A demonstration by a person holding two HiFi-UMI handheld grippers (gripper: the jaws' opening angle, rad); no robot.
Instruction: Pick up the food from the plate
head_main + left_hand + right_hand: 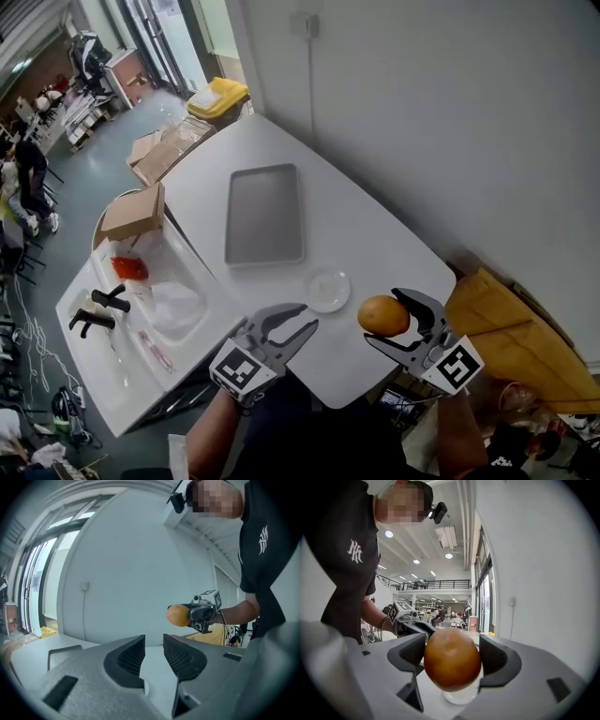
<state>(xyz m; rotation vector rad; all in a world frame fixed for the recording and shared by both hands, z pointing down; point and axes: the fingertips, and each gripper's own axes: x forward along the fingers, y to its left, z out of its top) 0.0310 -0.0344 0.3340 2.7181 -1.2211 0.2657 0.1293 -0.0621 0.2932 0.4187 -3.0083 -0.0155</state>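
Observation:
A round orange piece of food [382, 315] hangs in the air just right of the small white plate [328, 290], and my right gripper [386, 317] is shut on it. In the right gripper view the food [452, 659] fills the space between the jaws, with the bare plate [461, 697] below it. My left gripper [289, 325] hovers over the table's near edge, left of the plate, open with nothing between its fingers. The left gripper view looks past its jaws [154, 656] at the held food [178, 615].
A grey tray [264, 214] lies on the white table [375, 234] beyond the plate. A cardboard box [134, 211] and a lower white table with bags and a red item [129, 268] are to the left. Brown packages [511, 328] lie right of the table. A wall runs behind.

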